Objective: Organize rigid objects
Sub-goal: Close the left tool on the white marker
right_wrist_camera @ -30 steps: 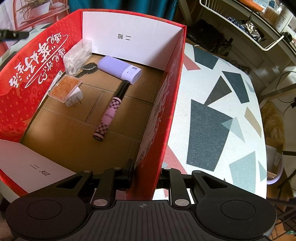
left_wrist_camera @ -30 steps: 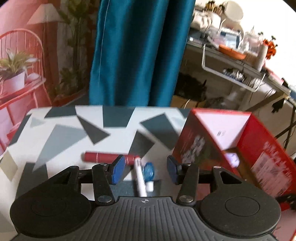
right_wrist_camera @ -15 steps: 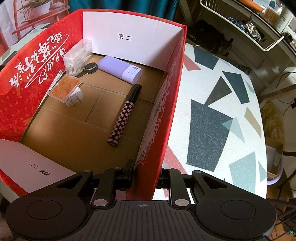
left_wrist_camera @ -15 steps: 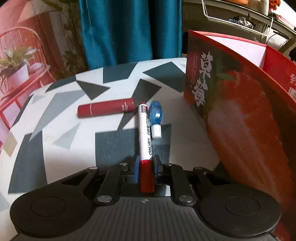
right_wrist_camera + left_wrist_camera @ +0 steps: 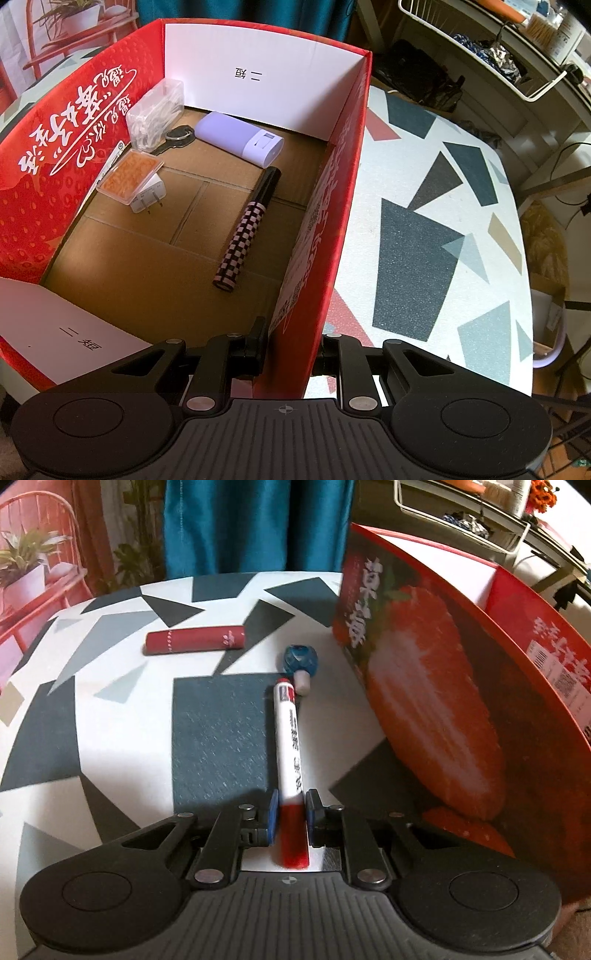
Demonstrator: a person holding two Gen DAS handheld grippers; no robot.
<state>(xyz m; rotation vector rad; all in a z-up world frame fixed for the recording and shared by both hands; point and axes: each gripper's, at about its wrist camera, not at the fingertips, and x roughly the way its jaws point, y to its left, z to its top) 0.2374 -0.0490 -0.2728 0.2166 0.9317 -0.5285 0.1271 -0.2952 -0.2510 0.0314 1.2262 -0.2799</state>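
My left gripper (image 5: 289,812) is shut on the red cap end of a white marker (image 5: 290,746), which points away over the patterned table. A blue correction-tape dispenser (image 5: 301,661) and a dark red tube (image 5: 195,639) lie on the table beyond it. The red strawberry box (image 5: 424,686) stands to the right. My right gripper (image 5: 290,339) is shut on the right wall of that box (image 5: 332,206). Inside lie a checkered pen (image 5: 245,230), a lilac case (image 5: 240,140), an orange-filled clear box (image 5: 129,177), a white plug (image 5: 149,194), a clear case (image 5: 157,107) and a key (image 5: 177,137).
The table (image 5: 436,236) has a grey, white and red geometric pattern and ends at the right. A teal curtain (image 5: 255,524) hangs behind it. A red chair with a plant (image 5: 29,568) stands at far left. A wire shelf (image 5: 491,48) is at back right.
My left gripper dropped to the table and shut on the marker, then drew it back from the blue dispenser. In the box the checkered pen rolled toward the right wall.
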